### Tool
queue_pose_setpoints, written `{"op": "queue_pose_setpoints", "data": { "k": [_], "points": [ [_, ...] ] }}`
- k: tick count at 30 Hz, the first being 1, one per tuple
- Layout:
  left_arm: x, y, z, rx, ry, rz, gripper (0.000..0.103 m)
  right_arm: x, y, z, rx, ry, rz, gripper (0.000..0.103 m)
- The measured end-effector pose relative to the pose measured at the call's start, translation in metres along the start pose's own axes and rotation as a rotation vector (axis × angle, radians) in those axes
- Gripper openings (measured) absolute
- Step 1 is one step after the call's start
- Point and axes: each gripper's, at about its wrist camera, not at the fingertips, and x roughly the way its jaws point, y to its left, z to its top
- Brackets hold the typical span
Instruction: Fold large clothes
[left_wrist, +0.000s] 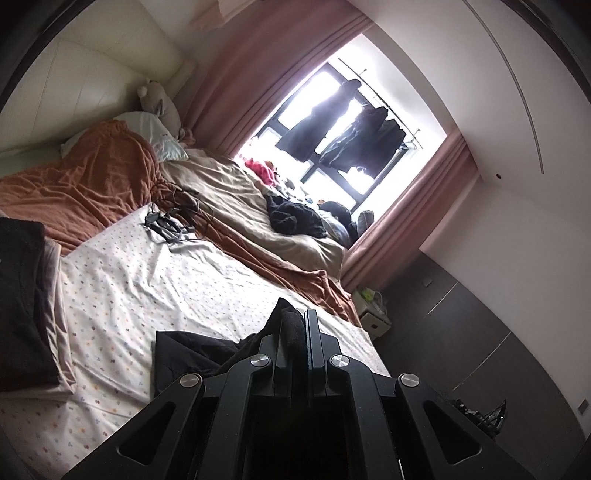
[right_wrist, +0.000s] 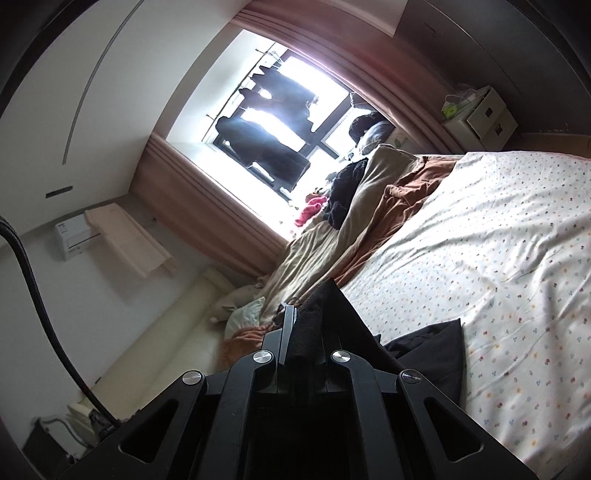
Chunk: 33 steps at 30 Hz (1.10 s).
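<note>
Black garment (left_wrist: 192, 354): pinched in left gripper (left_wrist: 299, 332) and right gripper (right_wrist: 295, 325), both clenched; hangs toward 8 o'clock left, 4 o'clock right, over sheet (left_wrist: 147, 280).

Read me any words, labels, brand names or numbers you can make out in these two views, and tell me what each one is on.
No text can be read in either view.
Air conditioner on the wall: a small label at its corner, too blurred to read.
White pillow: a faint mark, too small to read.
White storage box: dark square marks, no legible letters.
Patterned bedsheet: only small printed shapes, no words.
</note>
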Motion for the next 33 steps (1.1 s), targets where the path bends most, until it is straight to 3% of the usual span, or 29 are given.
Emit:
{"op": "queue_pose_setpoints", "data": {
  "k": [8, 20, 23, 24, 25, 26, 27, 28, 30, 33],
  "points": [
    [0.070, 0.037, 0.008, -0.046, 0.044, 0.048, 0.004, 0.063, -0.026, 0.006, 0.014, 0.033, -0.046, 0.005],
    [0.173, 0.112, -0.008, -0.139, 0.172, 0.163, 0.004, 0.150, -0.080, -0.008, 0.010, 0.144, -0.233, 0.005],
    [0.192, 0.126, -0.013, -0.157, 0.226, 0.218, 0.005, 0.162, -0.080, -0.011, -0.023, 0.190, -0.313, 0.010],
    [0.198, 0.129, -0.014, -0.160, 0.248, 0.237, 0.008, 0.163, -0.077, -0.011, -0.039, 0.198, -0.339, 0.020],
    [0.202, 0.131, -0.016, -0.159, 0.270, 0.244, 0.021, 0.160, -0.073, -0.011, -0.059, 0.190, -0.350, 0.027],
    [0.204, 0.130, -0.016, -0.155, 0.285, 0.239, 0.033, 0.155, -0.069, -0.010, -0.076, 0.172, -0.355, 0.041],
    [0.203, 0.128, -0.017, -0.146, 0.280, 0.234, 0.062, 0.148, -0.064, -0.008, -0.085, 0.157, -0.359, 0.051],
    [0.198, 0.125, -0.017, -0.135, 0.256, 0.227, 0.080, 0.141, -0.060, -0.007, -0.090, 0.145, -0.365, 0.053],
    [0.182, 0.115, -0.017, -0.096, 0.203, 0.223, 0.090, 0.129, -0.058, -0.004, -0.082, 0.143, -0.369, 0.053],
    [0.166, 0.112, -0.018, -0.082, 0.211, 0.234, 0.090, 0.109, -0.060, -0.006, -0.054, 0.148, -0.386, 0.053]
  ]
}}
